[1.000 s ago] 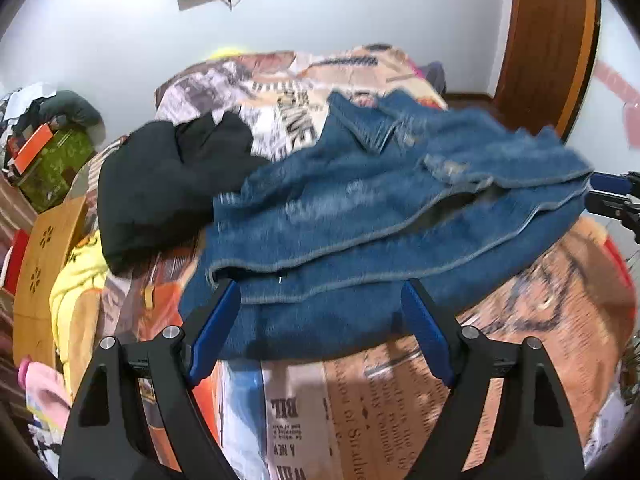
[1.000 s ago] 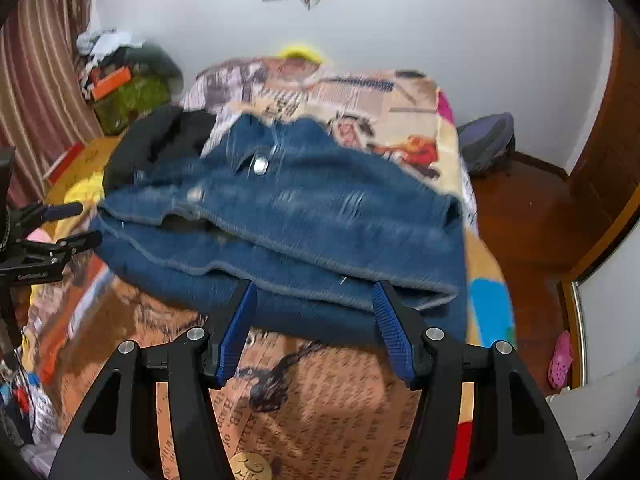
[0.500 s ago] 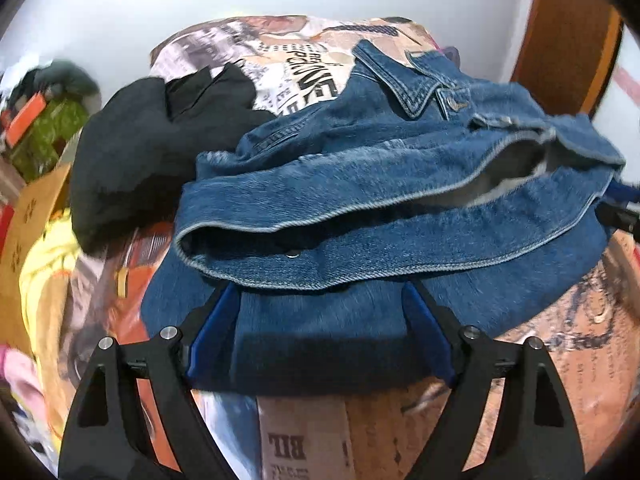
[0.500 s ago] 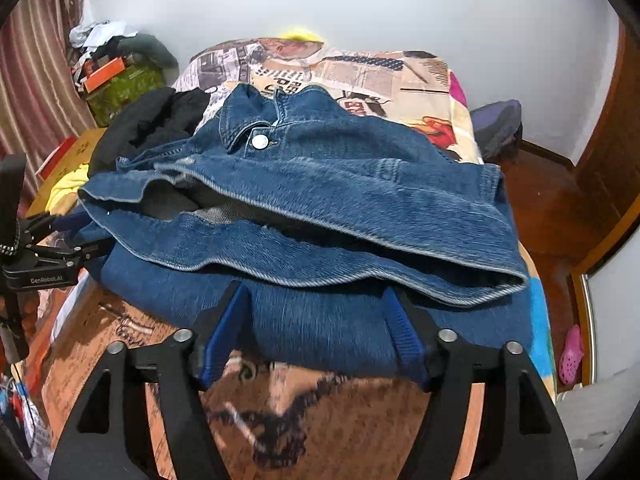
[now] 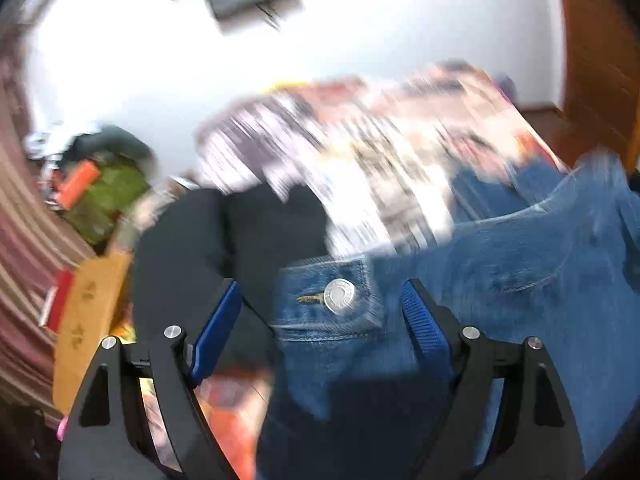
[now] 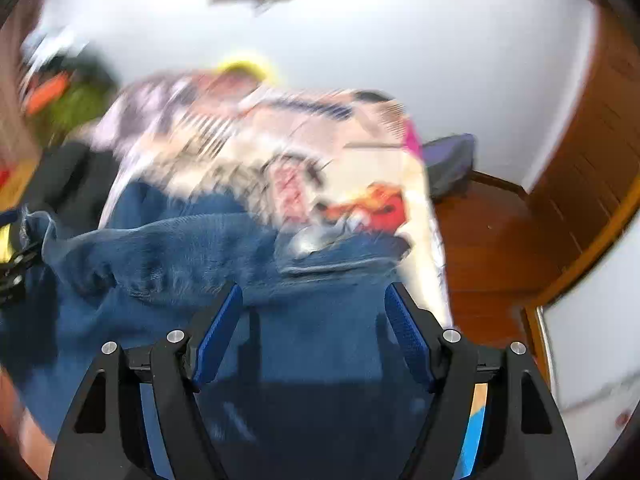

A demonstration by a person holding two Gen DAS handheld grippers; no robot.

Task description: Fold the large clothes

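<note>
A blue denim jacket (image 5: 500, 280) lies on the bed, folded over itself; it also shows in the right wrist view (image 6: 180, 256). A hem corner with a silver button (image 5: 339, 297) sits between the open fingers of my left gripper (image 5: 320, 316). My right gripper (image 6: 310, 320) is open too, with denim lying between and under its fingers. Both views are motion-blurred, so I cannot tell whether the pads touch the cloth.
A black garment (image 5: 224, 248) lies left of the jacket on the newspaper-print bedspread (image 5: 380, 152). A yellow-brown box (image 5: 88, 320) and a cluttered pile (image 5: 100, 184) stand at the left. Wooden floor (image 6: 488, 248), a dark bag (image 6: 448, 164) and a door (image 6: 592, 140) are at the right.
Both grippers have moved forward and low over the jacket's near edge, and both views have tilted up. The jacket's hem now sits between the fingers. Both stay open.
</note>
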